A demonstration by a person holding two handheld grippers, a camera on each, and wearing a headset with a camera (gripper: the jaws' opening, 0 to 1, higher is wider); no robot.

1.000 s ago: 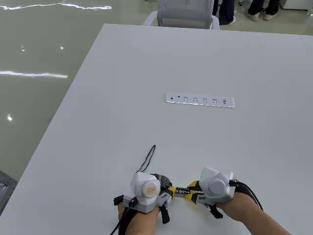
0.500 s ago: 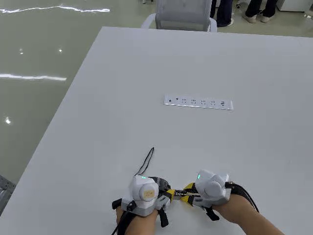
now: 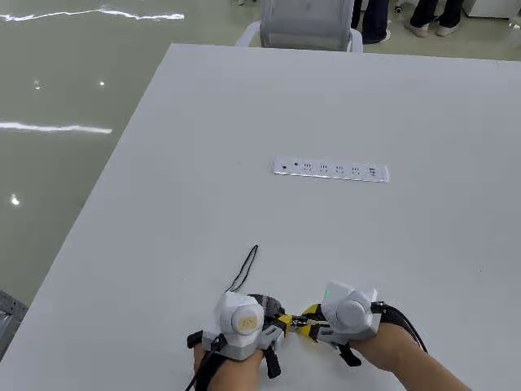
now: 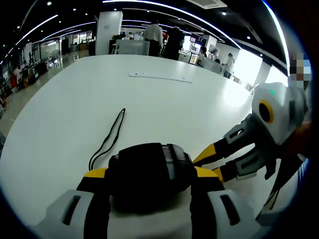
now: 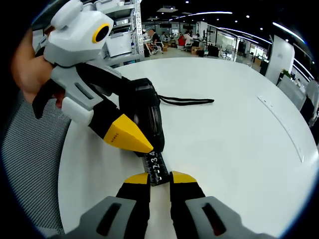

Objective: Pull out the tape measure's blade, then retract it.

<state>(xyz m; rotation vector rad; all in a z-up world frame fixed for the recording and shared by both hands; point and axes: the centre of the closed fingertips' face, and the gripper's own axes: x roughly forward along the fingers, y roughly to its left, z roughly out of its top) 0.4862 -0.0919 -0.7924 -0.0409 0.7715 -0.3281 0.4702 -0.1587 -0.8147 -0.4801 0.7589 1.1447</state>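
A black tape measure [image 4: 145, 162] lies on the white table [image 3: 244, 147], and my left gripper [image 4: 149, 175] is shut on its case, one yellow-tipped jaw on each side. Its black wrist strap [image 4: 108, 138] trails away across the table. A short length of the blade [image 5: 156, 166], with printed numbers, sticks out of the case [image 5: 145, 112]. My right gripper [image 5: 159, 178] is shut on the end of that blade. In the head view the left gripper [image 3: 275, 322] and the right gripper [image 3: 308, 326] face each other near the table's front edge, very close together.
A white power strip [image 3: 331, 169] lies across the middle of the table. A grey chair [image 3: 305, 23] stands at the far edge, with people's legs behind it. The table's left edge drops to a shiny floor.
The right gripper has moved left toward the tape measure's case, and the length of blade showing between the two grippers has shortened. The left gripper has stayed shut on the case.
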